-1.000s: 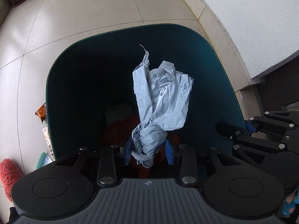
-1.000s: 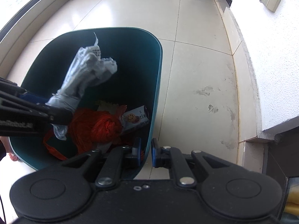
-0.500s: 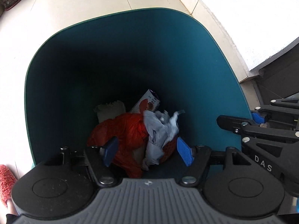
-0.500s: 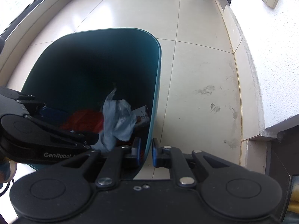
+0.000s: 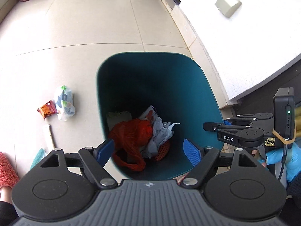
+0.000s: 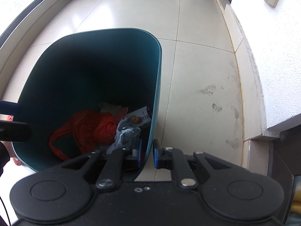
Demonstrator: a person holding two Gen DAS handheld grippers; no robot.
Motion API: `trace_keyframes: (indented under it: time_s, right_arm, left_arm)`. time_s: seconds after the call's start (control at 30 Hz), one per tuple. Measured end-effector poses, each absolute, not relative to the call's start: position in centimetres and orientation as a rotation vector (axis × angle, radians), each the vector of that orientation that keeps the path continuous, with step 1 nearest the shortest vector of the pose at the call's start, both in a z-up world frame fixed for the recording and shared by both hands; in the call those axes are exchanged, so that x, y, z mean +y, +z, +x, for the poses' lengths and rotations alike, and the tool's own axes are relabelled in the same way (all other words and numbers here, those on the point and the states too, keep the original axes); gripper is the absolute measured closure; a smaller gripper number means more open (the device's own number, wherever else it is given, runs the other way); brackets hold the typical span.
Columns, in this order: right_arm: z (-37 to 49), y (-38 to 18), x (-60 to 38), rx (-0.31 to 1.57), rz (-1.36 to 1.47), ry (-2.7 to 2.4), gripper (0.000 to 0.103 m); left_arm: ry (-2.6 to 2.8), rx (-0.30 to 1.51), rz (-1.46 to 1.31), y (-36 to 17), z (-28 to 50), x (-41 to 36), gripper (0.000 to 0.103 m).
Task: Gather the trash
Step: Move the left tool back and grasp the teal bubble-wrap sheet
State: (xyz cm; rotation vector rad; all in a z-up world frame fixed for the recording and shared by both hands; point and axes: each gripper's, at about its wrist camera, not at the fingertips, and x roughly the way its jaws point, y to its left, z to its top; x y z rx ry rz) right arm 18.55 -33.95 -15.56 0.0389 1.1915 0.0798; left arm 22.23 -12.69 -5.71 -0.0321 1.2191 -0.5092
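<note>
A teal trash bin (image 5: 207,98) stands on the tiled floor. Inside lie a crumpled grey paper (image 5: 160,133), an orange plastic bag (image 5: 131,133) and a snack box (image 6: 140,117). My left gripper (image 5: 149,151) is open and empty, above the bin's near side. My right gripper (image 6: 146,153) is shut on the bin's rim (image 6: 156,101), one finger inside and one outside; it also shows in the left wrist view (image 5: 225,126). The grey paper (image 6: 126,134) and orange bag (image 6: 90,128) show in the right wrist view too.
Loose trash lies on the floor left of the bin: a clear plastic bag (image 5: 64,103), an orange wrapper (image 5: 47,110), a white stick (image 5: 49,137) and a teal scrap (image 5: 38,156). A white wall (image 5: 244,37) runs along the right. A red slipper (image 5: 6,169) sits at the left edge.
My left gripper opened and let go of the grey paper, which dropped into the bin. The left gripper then pulled up and back. The right gripper stayed on the rim.
</note>
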Motion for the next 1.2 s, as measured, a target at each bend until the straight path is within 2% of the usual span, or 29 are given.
trace_keyframes:
  time_s: [0.2, 0.5, 0.73, 0.97, 1.2]
  right_arm:
    - [18.5, -15.6, -33.8, 1.194, 0.042, 0.078, 0.091]
    - [18.8, -15.9, -33.5, 1.213, 0.038, 0.067, 0.091]
    - [18.8, -16.0, -33.8, 1.219, 0.065, 0.070, 0.091]
    - [18.8, -16.3, -33.7, 1.235, 0.066, 0.068, 0.090]
    - [19.2, -17.1, -33.4, 1.273, 0.051, 0.064, 0.089]
  left_arm:
    - [-0.313, 1.232, -0.108, -6.2, 23.7, -3.8, 0.023]
    - [0.005, 1.409, -0.223, -17.4, 28.2, 5.4, 0.023]
    - [0.133, 1.506, -0.258, -25.7, 30.4, 8.6, 0.023]
    - [0.253, 1.543, -0.284, -31.3, 31.5, 11.6, 0.023]
    - [0.131, 1.600, -0.026, -34.9, 33.1, 11.1, 0.023]
